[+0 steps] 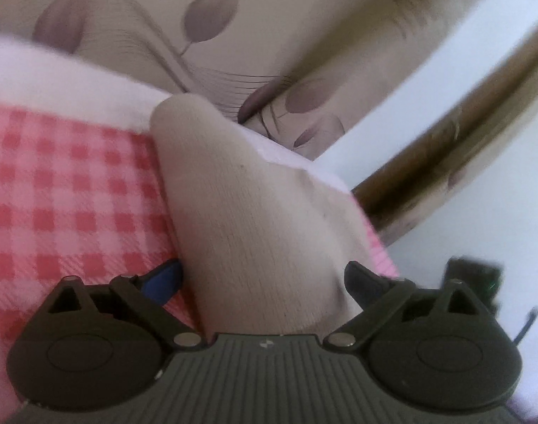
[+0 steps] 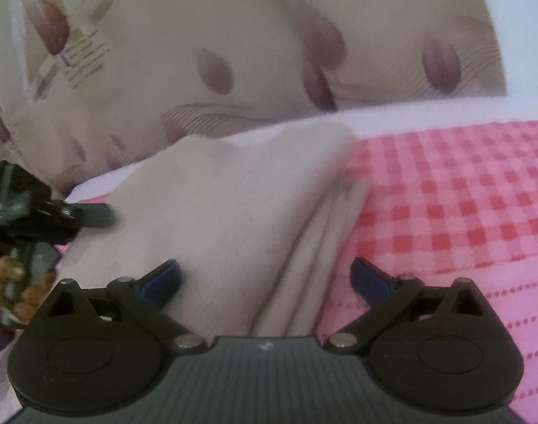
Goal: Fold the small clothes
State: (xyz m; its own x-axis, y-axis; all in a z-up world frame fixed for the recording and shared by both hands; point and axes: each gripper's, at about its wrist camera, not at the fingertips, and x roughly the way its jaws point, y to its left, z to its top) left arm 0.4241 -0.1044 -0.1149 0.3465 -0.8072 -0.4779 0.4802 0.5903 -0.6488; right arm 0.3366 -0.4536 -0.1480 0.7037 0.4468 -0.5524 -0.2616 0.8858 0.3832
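A small beige knit garment [image 1: 247, 205] lies on a pink and red checked cloth [image 1: 67, 183]. My left gripper [image 1: 265, 279] is open, with its blue-tipped fingers on either side of the garment's near end. In the right wrist view the same garment [image 2: 233, 212] lies folded with creases along its right side. My right gripper [image 2: 265, 277] is open around its near edge. The left gripper [image 2: 92, 215] also shows at the garment's left edge in the right wrist view, held by a hand.
A beige floral bedsheet or pillow [image 2: 233, 53] lies behind the checked cloth. A white band [image 1: 57, 70] borders the cloth. A brown wooden rail [image 1: 445, 134] and a pale wall [image 1: 480, 212] are at the right in the left wrist view.
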